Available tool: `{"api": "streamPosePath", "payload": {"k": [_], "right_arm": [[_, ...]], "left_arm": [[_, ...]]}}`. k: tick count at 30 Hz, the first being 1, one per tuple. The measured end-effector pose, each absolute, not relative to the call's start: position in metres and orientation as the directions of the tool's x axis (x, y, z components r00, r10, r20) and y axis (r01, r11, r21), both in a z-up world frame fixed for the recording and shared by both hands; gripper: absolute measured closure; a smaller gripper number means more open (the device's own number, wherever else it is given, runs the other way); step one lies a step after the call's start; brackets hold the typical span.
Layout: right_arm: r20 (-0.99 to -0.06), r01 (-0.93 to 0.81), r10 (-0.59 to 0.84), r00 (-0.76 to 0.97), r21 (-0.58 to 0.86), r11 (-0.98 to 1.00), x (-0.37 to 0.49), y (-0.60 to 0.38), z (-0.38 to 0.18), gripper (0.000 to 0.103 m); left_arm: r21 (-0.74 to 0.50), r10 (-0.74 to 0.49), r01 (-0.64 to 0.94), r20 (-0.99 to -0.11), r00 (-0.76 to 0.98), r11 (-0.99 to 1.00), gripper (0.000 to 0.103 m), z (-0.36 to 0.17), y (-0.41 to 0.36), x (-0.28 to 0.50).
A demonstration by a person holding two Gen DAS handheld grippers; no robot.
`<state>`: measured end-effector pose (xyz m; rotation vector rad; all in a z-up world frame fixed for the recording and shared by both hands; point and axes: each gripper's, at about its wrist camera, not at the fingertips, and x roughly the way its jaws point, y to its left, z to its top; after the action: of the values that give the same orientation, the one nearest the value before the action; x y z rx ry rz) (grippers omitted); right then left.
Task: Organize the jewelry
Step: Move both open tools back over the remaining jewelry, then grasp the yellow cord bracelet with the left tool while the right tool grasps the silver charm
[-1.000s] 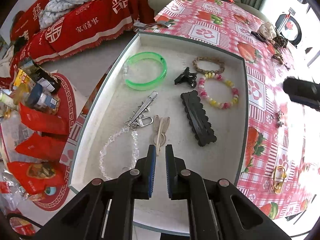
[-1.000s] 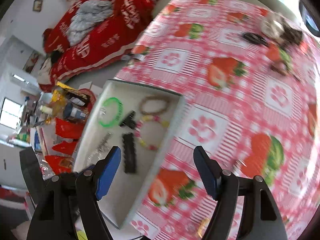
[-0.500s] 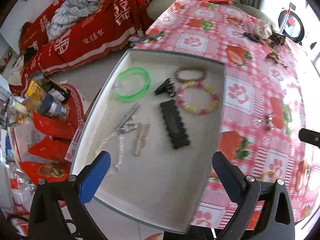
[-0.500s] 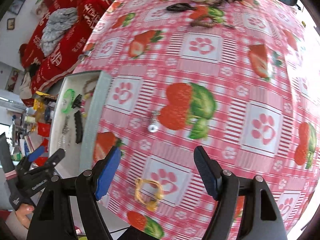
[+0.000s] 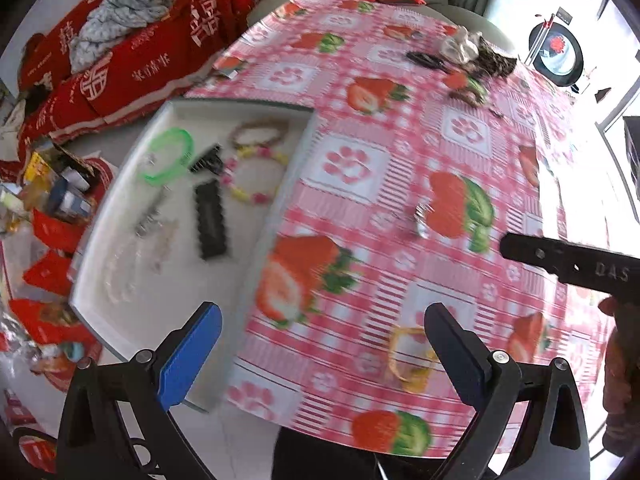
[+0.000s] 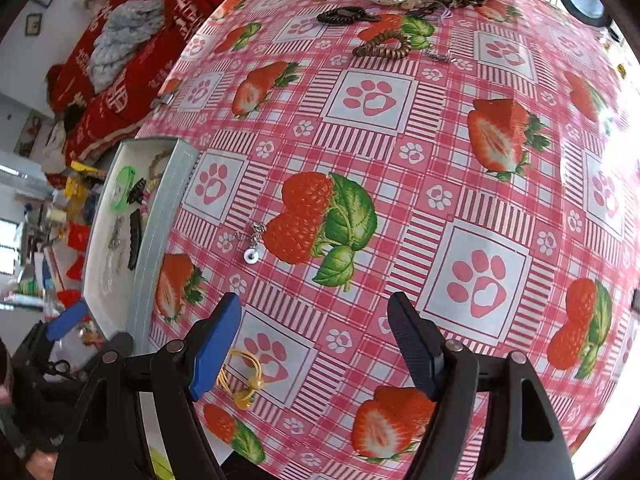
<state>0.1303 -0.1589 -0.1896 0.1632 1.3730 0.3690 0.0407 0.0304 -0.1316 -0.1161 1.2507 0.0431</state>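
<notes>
My left tongs [image 5: 322, 354] stand wide with nothing between the blue pads, hanging over the near edge of the desk [image 5: 400, 152] where the white tray [image 5: 280, 200] meets the strawberry-and-paw-print cloth. The left view is smeared, but the tray's load reads clearly enough: a green bangle [image 5: 168, 156], a black toothed clip [image 5: 211, 219], a pink and yellow bead bracelet [image 5: 256, 178] and a brown bracelet [image 5: 258, 132] above it, with pale chain pieces lower down that I cannot make out. My right tongs [image 6: 314, 342] are also apart and grip nothing, over bare cloth. A gold wire ring [image 6: 240, 378] lies on the cloth just beside their left pad. Further out, a small silver charm [image 6: 252, 242] rests against a printed strawberry. At the far side of the desk sit a dark bracelet [image 6: 344, 16], a brown coiled band [image 6: 382, 48] and two scrunchies.
</notes>
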Motion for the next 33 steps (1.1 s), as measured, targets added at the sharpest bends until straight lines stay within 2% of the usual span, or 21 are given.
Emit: {"api": "streamPosePath", "payload": {"k": [17,19,22,24,25,27,28,29,30,32,33], "right_arm": [[-0.938,-0.296,0.334,0.089,0.296,0.908,0.138,-0.148,-0.204,0.025],[-0.938,-0.31,0.336,0.084,0.296,0.904,0.141,-0.14,-0.206,0.025],[-0.941,-0.342,0.329,0.084,0.283,0.896,0.146,-0.127,-0.209,0.025],[-0.942,-0.367,0.324,0.087,0.272,0.889,0.149,-0.116,-0.211,0.025],[-0.943,-0.379,0.322,0.087,0.268,0.886,0.152,-0.111,-0.213,0.025],[-0.943,-0.399,0.32,0.09,0.26,0.879,0.155,-0.102,-0.216,0.026],[-0.944,-0.408,0.317,0.091,0.255,0.876,0.157,-0.098,-0.217,0.027],[-0.946,-0.42,0.311,0.09,0.247,0.873,0.158,-0.093,-0.22,0.031],[-0.949,-0.431,0.304,0.087,0.239,0.87,0.16,-0.088,-0.223,0.037],[-0.954,-0.448,0.289,0.086,0.222,0.866,0.161,-0.081,-0.228,0.044],[-0.957,-0.461,0.276,0.093,0.204,0.863,0.161,-0.077,-0.229,0.044]], "left_arm": [[-0.089,-0.043,-0.204,-0.975,0.219,0.975,0.0,-0.187,-0.006,0.009],[-0.088,-0.04,-0.215,-0.975,0.218,0.973,0.008,-0.189,-0.005,0.005],[-0.1,-0.051,-0.226,-0.976,0.212,0.969,0.008,-0.193,-0.004,0.001],[-0.102,-0.052,-0.222,-0.974,0.22,0.97,0.012,-0.194,-0.005,-0.001],[-0.1,-0.05,-0.22,-0.973,0.223,0.97,0.018,-0.194,-0.007,-0.002],[-0.106,-0.055,-0.222,-0.973,0.224,0.969,0.019,-0.196,-0.008,-0.001],[-0.11,-0.058,-0.224,-0.973,0.225,0.968,0.02,-0.196,-0.008,0.001],[-0.117,-0.064,-0.227,-0.972,0.227,0.967,0.027,-0.198,-0.01,0.004],[-0.122,-0.07,-0.229,-0.972,0.223,0.966,0.031,-0.199,-0.011,0.003],[-0.126,-0.075,-0.232,-0.974,0.216,0.965,0.033,-0.201,-0.014,0.002],[-0.124,-0.074,-0.232,-0.974,0.215,0.965,0.033,-0.202,-0.014,0.002]]}}
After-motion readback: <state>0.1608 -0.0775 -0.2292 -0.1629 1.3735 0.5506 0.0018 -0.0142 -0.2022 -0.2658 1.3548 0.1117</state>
